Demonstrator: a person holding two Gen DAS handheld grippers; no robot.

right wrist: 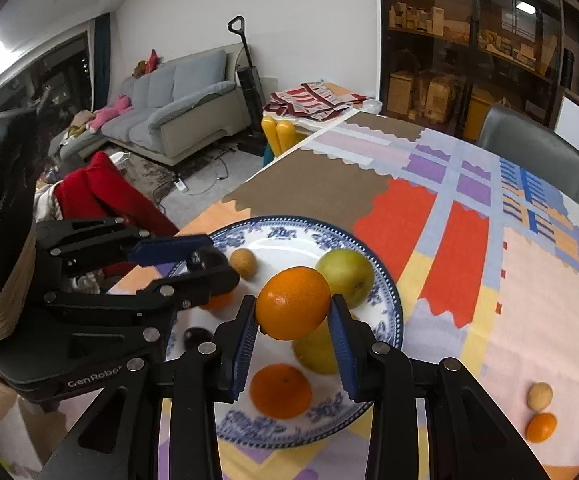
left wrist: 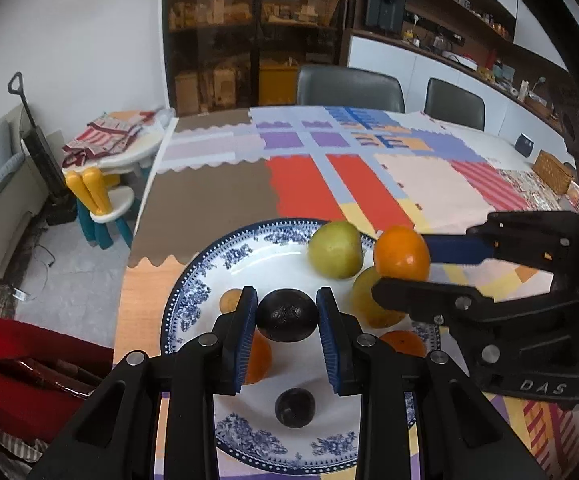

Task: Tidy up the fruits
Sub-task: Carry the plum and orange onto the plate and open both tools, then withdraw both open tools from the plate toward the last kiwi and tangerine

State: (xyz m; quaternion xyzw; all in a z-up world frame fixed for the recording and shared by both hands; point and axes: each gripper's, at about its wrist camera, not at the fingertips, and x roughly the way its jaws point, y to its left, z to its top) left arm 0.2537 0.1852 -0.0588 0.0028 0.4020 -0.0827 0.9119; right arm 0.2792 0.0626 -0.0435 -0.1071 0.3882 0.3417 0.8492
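Note:
A blue-and-white plate holds fruit. My left gripper is shut on a dark purple fruit just above the plate. My right gripper is shut on an orange above the plate's right side. On the plate lie two green apples, two oranges, a small brown fruit and another dark fruit. A small brown fruit and a small orange lie on the tablecloth to the right.
The table wears a patchwork cloth. Two grey chairs stand at its far side, a wicker basket at far right. A red garment hangs on a chair at the left. A kids' table stands beyond the table's left edge.

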